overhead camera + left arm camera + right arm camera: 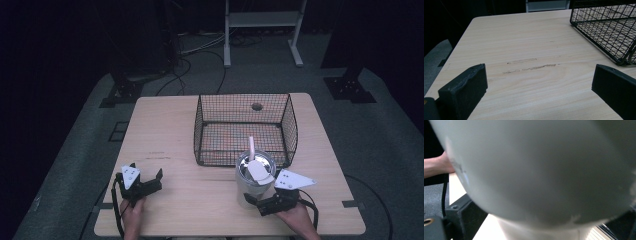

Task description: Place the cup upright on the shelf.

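A white tumbler (251,186) with a lidded top and a white straw (252,146) stands near the table's front edge, just in front of the black wire basket (240,159). My right gripper (256,200) is shut on the tumbler's lower body. In the right gripper view the tumbler's pale wall (544,170) sits close up, pressed between the two jaws. Over at the front left, my left gripper (146,171) rests low on the wood. It is open with nothing but bare tabletop between its jaws (539,75). The basket's corner (604,32) lies ahead to its right.
The wooden table (165,125) has faint scuff marks (531,66) on its left half. A dark round hole (257,106) shows through the basket's mesh. Beyond the table are a white frame (262,30), black stand bases (125,92) and floor cables. A hand (436,166) shows at the left.
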